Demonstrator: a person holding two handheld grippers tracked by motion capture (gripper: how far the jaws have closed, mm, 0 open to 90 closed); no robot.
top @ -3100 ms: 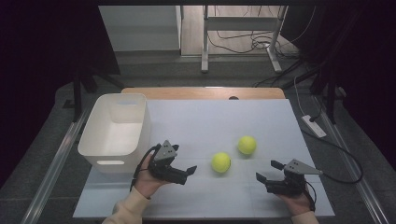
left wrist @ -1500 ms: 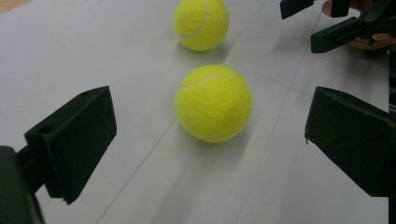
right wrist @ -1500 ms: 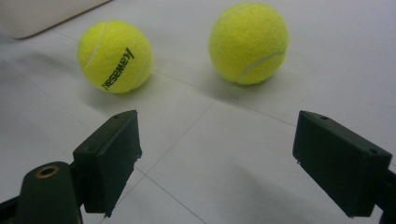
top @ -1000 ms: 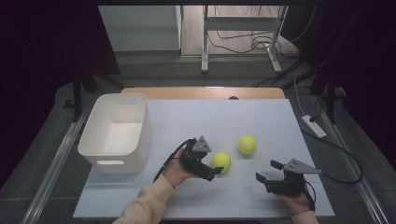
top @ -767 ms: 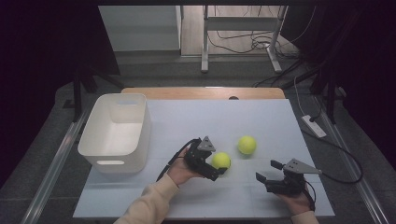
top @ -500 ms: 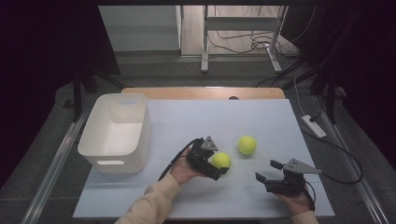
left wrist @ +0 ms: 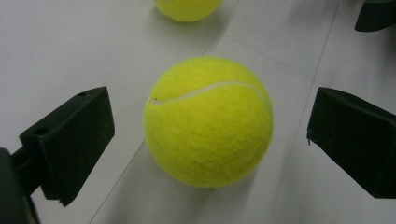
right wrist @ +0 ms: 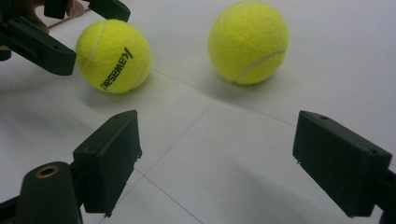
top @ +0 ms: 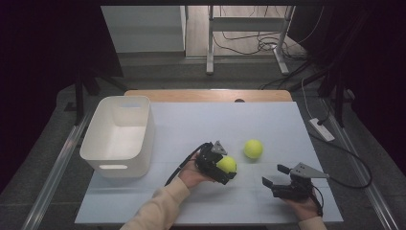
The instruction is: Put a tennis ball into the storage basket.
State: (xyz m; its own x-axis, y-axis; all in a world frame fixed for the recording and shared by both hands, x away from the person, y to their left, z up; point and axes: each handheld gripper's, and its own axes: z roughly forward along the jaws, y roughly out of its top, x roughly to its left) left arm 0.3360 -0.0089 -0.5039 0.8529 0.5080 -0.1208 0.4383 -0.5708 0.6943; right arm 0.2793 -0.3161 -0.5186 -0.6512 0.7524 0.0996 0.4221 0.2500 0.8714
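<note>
Two yellow tennis balls lie on the white table top. The nearer ball sits between the jaws of my left gripper, which is open with a gap on each side of the ball. The other ball rests free a little to the right and farther back. At the front right my right gripper is open and empty, pointing at both balls. In the right gripper view the nearer ball carries black lettering.
A white plastic bin stands at the left of the table, its inside bare. A power strip and cables lie beyond the table's right edge. Bare table top stretches behind the balls.
My left gripper has moved right from beside the bin to the nearer ball, and its jaws now straddle it. The right gripper and the other ball have stayed put.
</note>
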